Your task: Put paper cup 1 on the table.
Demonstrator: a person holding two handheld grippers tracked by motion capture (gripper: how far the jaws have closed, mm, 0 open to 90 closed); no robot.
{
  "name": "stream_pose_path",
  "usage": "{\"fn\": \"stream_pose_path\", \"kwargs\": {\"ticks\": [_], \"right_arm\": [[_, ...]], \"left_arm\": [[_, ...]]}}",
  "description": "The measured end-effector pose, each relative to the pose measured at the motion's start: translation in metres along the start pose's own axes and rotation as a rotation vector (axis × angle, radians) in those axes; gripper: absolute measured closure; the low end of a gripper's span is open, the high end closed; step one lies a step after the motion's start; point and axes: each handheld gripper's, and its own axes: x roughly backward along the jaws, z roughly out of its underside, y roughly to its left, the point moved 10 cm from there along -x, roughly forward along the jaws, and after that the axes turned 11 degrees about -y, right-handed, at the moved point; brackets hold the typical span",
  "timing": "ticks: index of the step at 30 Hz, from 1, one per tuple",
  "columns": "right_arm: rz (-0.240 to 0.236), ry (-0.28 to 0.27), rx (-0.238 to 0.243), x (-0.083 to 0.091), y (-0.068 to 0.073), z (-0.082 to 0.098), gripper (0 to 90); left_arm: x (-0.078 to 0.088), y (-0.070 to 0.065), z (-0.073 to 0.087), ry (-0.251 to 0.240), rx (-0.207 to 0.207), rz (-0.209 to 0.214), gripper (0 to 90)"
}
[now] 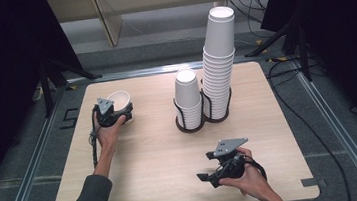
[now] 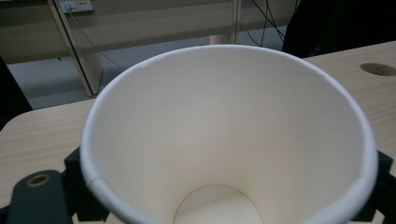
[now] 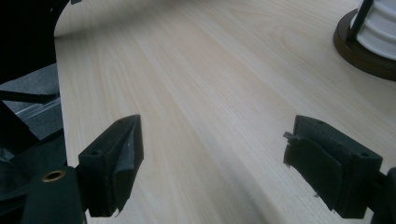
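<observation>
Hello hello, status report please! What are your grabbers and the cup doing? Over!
Left gripper shut on one paper cup, mouth open toward its camera. Right gripper open, nothing between its jaws, low over the table. Two cup stacks in holders ahead, nothing blocking.

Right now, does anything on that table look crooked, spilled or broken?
Only the tall cup stack looks odd: it leans right toward its top, above its black holder. The shorter stack stands straight. Nothing is spilled.
</observation>
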Motion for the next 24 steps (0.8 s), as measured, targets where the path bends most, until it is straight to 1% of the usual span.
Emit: {"fn": "stream_pose_path", "kwargs": {"ticks": [2, 3, 4, 5, 7, 10, 12, 13, 14, 17, 18, 19, 20, 23, 24], "right_arm": [[0.000, 0.004, 0.000, 0.000, 0.000, 0.001, 18.8], [-0.001, 0.006, -0.001, 0.000, 0.001, 0.001, 18.8], [0.001, 0.003, 0.003, 0.000, 0.001, 0.001, 18.8], [0.000, 0.002, 0.005, 0.000, 0.001, 0.001, 18.8], [0.000, 0.003, 0.005, 0.000, 0.001, 0.001, 18.8], [-0.001, 0.002, 0.001, 0.000, 0.001, 0.001, 18.8], [-0.003, 0.004, 0.001, 0.001, 0.001, 0.001, 18.8], [-0.003, 0.004, 0.001, 0.001, 0.001, 0.001, 18.8], [-0.003, 0.005, 0.001, 0.001, 0.001, 0.001, 18.8], [-0.006, 0.006, 0.002, 0.001, 0.002, 0.001, 18.8], [-0.005, 0.002, 0.006, 0.000, 0.001, 0.001, 18.8], [-0.009, 0.006, -0.004, 0.000, 0.003, 0.001, 18.8], [-0.007, 0.006, 0.001, 0.000, 0.003, 0.001, 18.8], [-0.014, 0.010, 0.007, 0.000, 0.003, 0.001, 18.7], [-0.015, 0.010, 0.008, 0.000, 0.003, 0.001, 18.7]], "left_arm": [[-0.001, 0.002, 0.004, 0.009, -0.013, -0.008, 12.8], [-0.001, 0.002, 0.007, 0.020, -0.012, -0.018, 12.6], [-0.002, 0.003, 0.007, 0.013, 0.001, -0.017, 12.4], [-0.002, 0.003, 0.007, 0.008, 0.000, -0.019, 12.2], [-0.003, 0.003, 0.007, 0.004, -0.018, -0.014, 11.6], [-0.002, 0.003, 0.009, 0.017, -0.035, -0.020, 10.3], [-0.002, 0.004, 0.010, 0.016, -0.023, -0.018, 10.5], [-0.002, 0.003, 0.011, 0.015, -0.007, -0.020, 10.9], [-0.001, 0.004, 0.011, 0.015, -0.013, -0.016, 11.5], [0.001, 0.004, 0.012, 0.021, -0.011, -0.012, 11.8], [0.001, 0.004, 0.013, 0.017, -0.009, -0.012, 11.8], [0.002, 0.004, 0.013, 0.019, -0.008, -0.012, 11.8], [0.002, 0.004, 0.014, 0.017, -0.004, -0.005, 11.9], [0.004, 0.005, 0.017, 0.031, -0.004, 0.004, 12.8], [0.004, 0.004, 0.018, 0.030, 0.006, 0.006, 13.0]]}}
